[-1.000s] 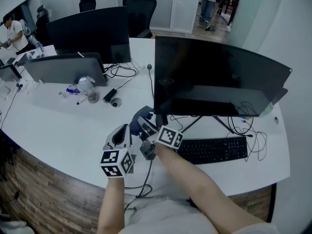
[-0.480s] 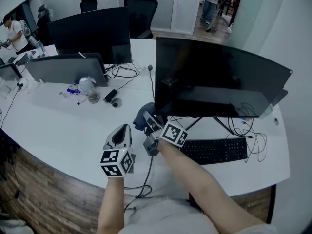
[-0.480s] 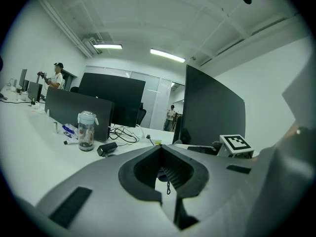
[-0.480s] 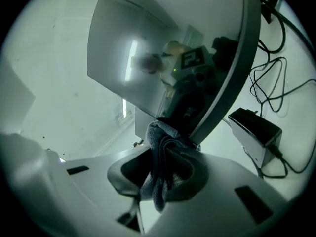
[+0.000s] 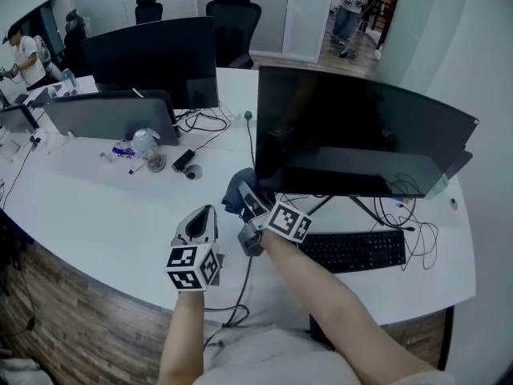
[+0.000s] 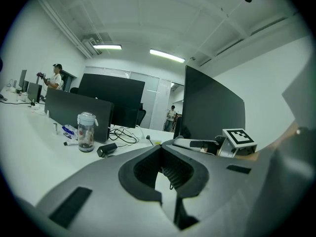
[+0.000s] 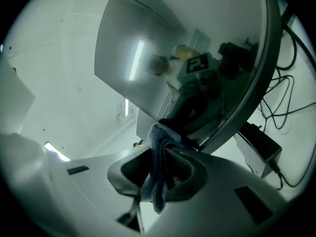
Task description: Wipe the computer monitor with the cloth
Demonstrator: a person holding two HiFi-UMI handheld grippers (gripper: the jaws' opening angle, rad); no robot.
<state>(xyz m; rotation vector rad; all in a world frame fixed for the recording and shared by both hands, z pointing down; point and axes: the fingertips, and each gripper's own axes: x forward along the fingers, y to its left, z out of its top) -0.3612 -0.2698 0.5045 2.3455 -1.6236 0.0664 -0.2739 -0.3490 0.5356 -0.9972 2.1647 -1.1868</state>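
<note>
Cloth point(image 5: 233, 186) raised to monitor point(image 5: 361, 127) corner | right tongs point(image 5: 244, 197) grip cloth | left tongs point(image 5: 199, 213) closed

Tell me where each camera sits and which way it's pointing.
Head view: on the person's head, looking down at the desk, monitor, forearms, left gripper and right gripper.
Left gripper view: on the left gripper, looking across the desk past shut, empty jaws toward a bottle.
Right gripper view: on the right gripper, looking up at the monitor's lower corner, jaws shut on the cloth.
Shared: all three show the monitor; the left gripper view also catches the right gripper.
</note>
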